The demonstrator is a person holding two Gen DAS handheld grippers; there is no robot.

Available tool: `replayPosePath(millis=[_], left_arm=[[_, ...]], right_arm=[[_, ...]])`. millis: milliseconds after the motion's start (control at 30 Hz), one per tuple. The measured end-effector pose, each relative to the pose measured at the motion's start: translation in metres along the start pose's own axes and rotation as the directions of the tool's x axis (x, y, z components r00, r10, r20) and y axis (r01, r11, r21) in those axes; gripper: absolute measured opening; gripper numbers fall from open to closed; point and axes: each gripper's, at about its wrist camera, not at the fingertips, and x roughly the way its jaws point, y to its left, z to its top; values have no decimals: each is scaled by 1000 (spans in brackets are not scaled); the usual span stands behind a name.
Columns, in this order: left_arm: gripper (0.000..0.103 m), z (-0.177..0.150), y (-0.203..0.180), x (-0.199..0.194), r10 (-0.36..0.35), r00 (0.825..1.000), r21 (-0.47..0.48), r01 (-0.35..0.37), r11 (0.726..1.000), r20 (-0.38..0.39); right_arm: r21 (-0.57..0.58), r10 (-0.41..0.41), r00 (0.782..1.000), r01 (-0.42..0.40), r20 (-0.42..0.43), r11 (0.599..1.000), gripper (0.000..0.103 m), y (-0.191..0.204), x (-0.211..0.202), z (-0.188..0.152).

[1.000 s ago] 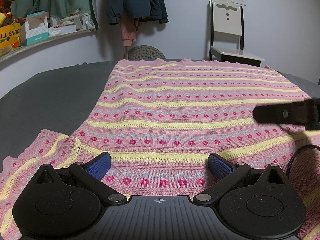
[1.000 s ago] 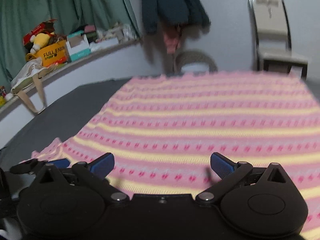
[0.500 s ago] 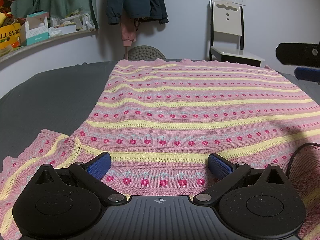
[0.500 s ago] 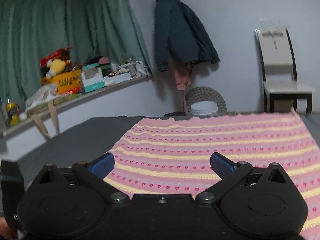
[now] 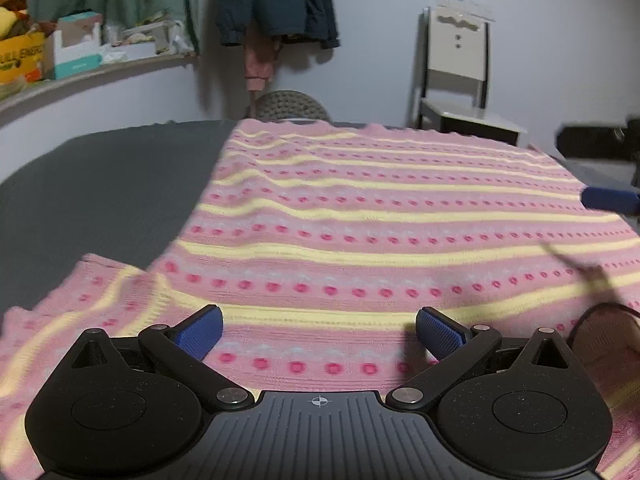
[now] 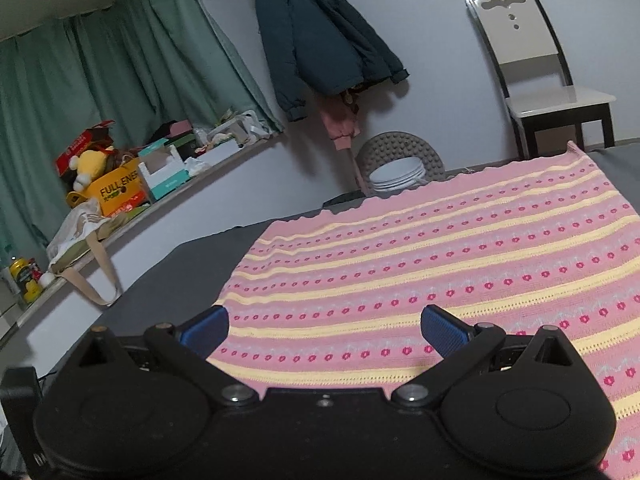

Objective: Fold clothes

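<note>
A pink knitted sweater with yellow stripes and rows of red dots (image 5: 360,216) lies spread flat on a dark grey bed cover (image 5: 104,184) — one sleeve (image 5: 84,300) angles off toward the near left in the left wrist view. The left gripper (image 5: 318,330) hovers low over the near edge of the knit, its blue-padded jaws wide apart and holding nothing. The right gripper (image 6: 324,330) is likewise spread wide and empty, above the sweater's left edge. A dark teal jacket (image 6: 316,36) hangs on the wall — a cream chair with a dark frame (image 6: 536,68) stands beside it.
</note>
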Motion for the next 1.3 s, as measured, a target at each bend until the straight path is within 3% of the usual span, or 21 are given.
replayPosePath(millis=[133, 167, 233, 333, 400, 500, 533, 600, 633, 667, 867, 900, 933, 1033, 1067, 1133, 1300], left_arm=[[103, 21, 19, -44, 145, 984, 154, -159, 975, 99], [103, 27, 34, -56, 134, 986, 146, -147, 978, 95], [103, 38, 70, -75, 109, 992, 85, -114, 990, 61], [103, 41, 129, -88, 141, 989, -53, -143, 988, -47], [103, 33, 165, -90, 158, 979, -165, -179, 970, -132], [102, 9, 213, -83, 64, 974, -389, -147, 909, -219], [99, 0, 227, -80, 17, 974, -467, -123, 876, -226], [84, -14, 238, -74, -13, 970, -546, -126, 828, -243], [61, -21, 243, -71, -28, 968, -584, -128, 802, -250], [46, -28, 248, -68, -44, 965, -620, -130, 773, -257], [44, -39, 246, -62, -47, 978, -671, -105, 734, -205], [39, -39, 245, -59, -45, 978, -672, -107, 732, -204], [26, -40, 244, -56, -41, 977, -672, -113, 732, -209], [2, -36, 242, -53, -35, 980, -701, -114, 704, -194], [2, -35, 241, -54, -32, 985, -720, -100, 687, -168], [2, -27, 230, -63, -5, 993, -710, -80, 700, -117], [2, 7, 169, -86, -40, 999, -563, 30, 826, -6]], right_arm=[[25, 41, 999, -40, -25, 999, 103, -2, -1, 1], [28, 47, 998, -47, -28, 999, 103, -1, -1, 1], [22, 57, 998, -56, -33, 998, 103, 2, -1, 1], [1, 70, 997, -70, -44, 998, 103, 7, 0, 1], [-7, 70, 996, -70, -50, 997, 103, 9, 0, 0], [-10, 62, 996, -63, -56, 998, 103, 9, 1, 0], [-7, 62, 996, -63, -60, 998, 103, 9, 2, 0], [-1, 59, 996, -59, -64, 998, 103, 8, 2, 0], [1, 57, 996, -57, -66, 998, 103, 7, 2, 0], [4, 56, 996, -56, -67, 998, 103, 6, 3, 0], [13, 47, 995, -46, -83, 999, 103, 4, 5, -1], [15, 46, 995, -45, -87, 999, 103, 4, 6, -1], [17, 45, 995, -44, -88, 999, 103, 4, 6, -1], [18, 43, 995, -41, -92, 999, 103, 4, 6, -1], [18, 40, 995, -39, -90, 999, 103, 3, 6, 0], [24, 35, 995, -33, -89, 999, 103, 2, 5, 0], [63, 31, 994, -24, -102, 998, 103, -3, 8, 0]])
